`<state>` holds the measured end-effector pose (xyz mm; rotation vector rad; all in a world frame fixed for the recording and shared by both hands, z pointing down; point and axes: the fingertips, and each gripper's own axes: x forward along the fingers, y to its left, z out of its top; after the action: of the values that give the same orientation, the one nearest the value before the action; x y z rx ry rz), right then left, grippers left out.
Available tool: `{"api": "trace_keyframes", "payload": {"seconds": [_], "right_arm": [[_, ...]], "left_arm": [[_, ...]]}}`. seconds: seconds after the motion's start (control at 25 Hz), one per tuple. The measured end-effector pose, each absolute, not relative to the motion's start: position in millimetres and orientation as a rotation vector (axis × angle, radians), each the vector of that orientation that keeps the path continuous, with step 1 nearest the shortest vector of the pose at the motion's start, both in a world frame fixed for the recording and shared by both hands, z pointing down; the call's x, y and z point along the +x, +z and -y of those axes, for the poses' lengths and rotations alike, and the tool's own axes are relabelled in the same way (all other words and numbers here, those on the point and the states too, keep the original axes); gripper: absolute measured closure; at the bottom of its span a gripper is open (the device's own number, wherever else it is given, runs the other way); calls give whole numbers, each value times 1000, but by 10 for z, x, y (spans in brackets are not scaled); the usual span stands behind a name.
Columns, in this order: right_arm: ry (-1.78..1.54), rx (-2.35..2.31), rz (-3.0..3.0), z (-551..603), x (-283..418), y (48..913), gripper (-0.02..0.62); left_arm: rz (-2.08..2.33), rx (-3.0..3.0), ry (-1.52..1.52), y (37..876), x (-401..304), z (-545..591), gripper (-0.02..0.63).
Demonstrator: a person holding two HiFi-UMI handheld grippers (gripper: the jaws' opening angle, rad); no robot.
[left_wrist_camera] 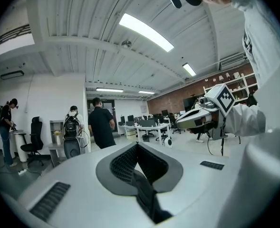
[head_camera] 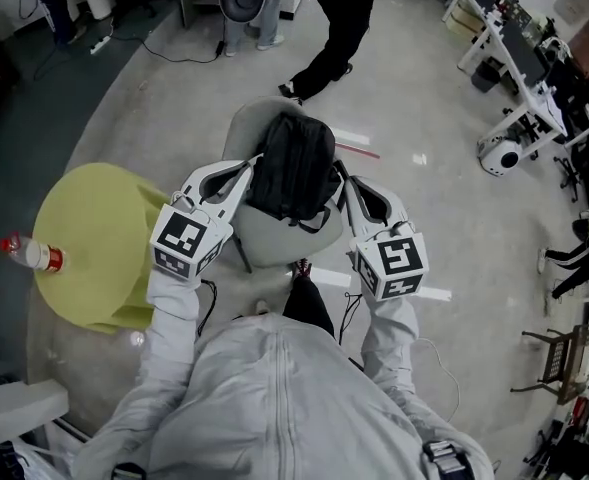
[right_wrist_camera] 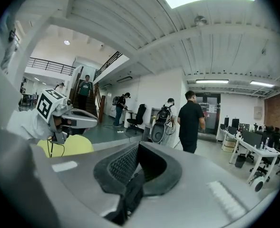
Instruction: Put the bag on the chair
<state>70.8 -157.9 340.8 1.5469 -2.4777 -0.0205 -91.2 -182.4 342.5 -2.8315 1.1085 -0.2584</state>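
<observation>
- Bag [head_camera: 294, 168]: black backpack, upright, hung between both claws directly over the chair [head_camera: 274, 243]. From above I cannot tell whether its base touches the seat yet.
- Left claw [head_camera: 246, 168]: jaws together, pinching a black strap [left_wrist_camera: 147, 194] that runs down out of the pads.
- Right claw [head_camera: 342, 178]: jaws together on the other strap [right_wrist_camera: 130, 194] in the same manner.
- Chair: grey with a rounded seat. The bag covers the middle and bare rim shows on the near and left sides.
- Risk, uneven release: if one claw lets go first, the bag probably swings on the other strap and tips over the seat rim.
- Risk, slump: the bag is soft and tall, so set down near the rim it may fold and slide to the floor [head_camera: 424, 118].
- Risk, snag: a strap caught in the pads as a claw pulls back could drag the bag off the seat.
- Risk, chair shift: a sideways push during lowering might move or turn the chair.
- Edges: yellow table [head_camera: 94, 238] just beside the left claw, with a bottle [head_camera: 34, 255] near its far rim.
- Open room: bare floor to the right and beyond the chair. A passer-by [head_camera: 334, 28] stands behind it, and desks [head_camera: 514, 58] are well apart.
</observation>
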Motion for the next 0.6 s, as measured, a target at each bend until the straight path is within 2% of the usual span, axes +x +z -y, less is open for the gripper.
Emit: {"api": "trace_keyframes", "payload": {"seconds": [0.6], "right_arm": [[21, 1519, 2477, 1577, 699, 3512, 586]], "left_arm": [[-1128, -2866, -307, 3621, -888, 1818, 600]]}}
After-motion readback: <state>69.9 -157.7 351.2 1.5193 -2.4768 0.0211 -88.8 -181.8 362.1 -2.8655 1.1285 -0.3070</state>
